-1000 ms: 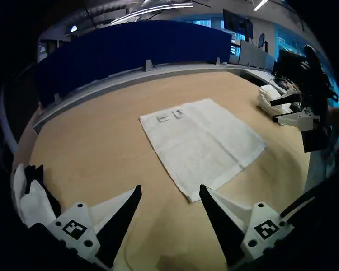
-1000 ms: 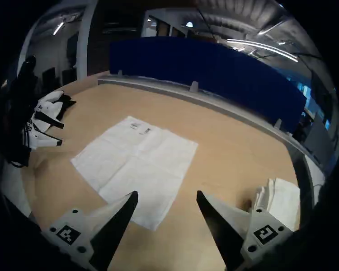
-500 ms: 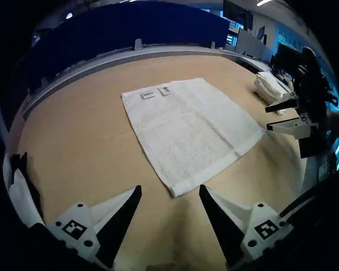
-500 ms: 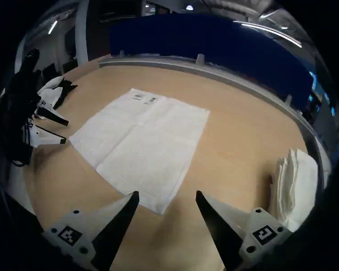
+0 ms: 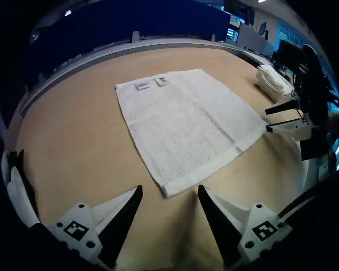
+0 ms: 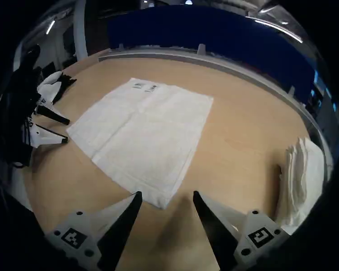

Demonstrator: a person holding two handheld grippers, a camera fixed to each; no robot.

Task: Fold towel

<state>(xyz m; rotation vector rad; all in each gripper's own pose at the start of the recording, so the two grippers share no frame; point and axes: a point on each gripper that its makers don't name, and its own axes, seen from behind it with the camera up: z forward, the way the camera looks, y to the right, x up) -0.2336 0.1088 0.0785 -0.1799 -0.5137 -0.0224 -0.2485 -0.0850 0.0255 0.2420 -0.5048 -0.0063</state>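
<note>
A white towel [image 5: 187, 122] lies spread flat on the wooden table [image 5: 70, 126], with two small labels [image 5: 149, 83] at its far edge. My left gripper [image 5: 169, 187] is open, and one near corner of the towel sits right between its fingertips, low over the table. In the right gripper view the same towel [image 6: 142, 131] reaches to my open right gripper [image 6: 167, 193], whose fingers flank another corner. The right gripper [image 5: 267, 120] also shows at the towel's right corner, and the left gripper [image 6: 68, 131] at its left corner.
A stack of folded white towels [image 5: 271, 81] [image 6: 305, 176] sits near the table's edge on the right gripper's side. A loose white and black cloth pile [image 5: 18, 194] [image 6: 52, 86] lies on the left gripper's side. A blue partition [image 6: 205, 36] runs along the far edge.
Both grippers have come forward and lower toward the towel. Its near corners, a little ahead of the fingertips a second ago, now lie between them. The towel has not moved.
</note>
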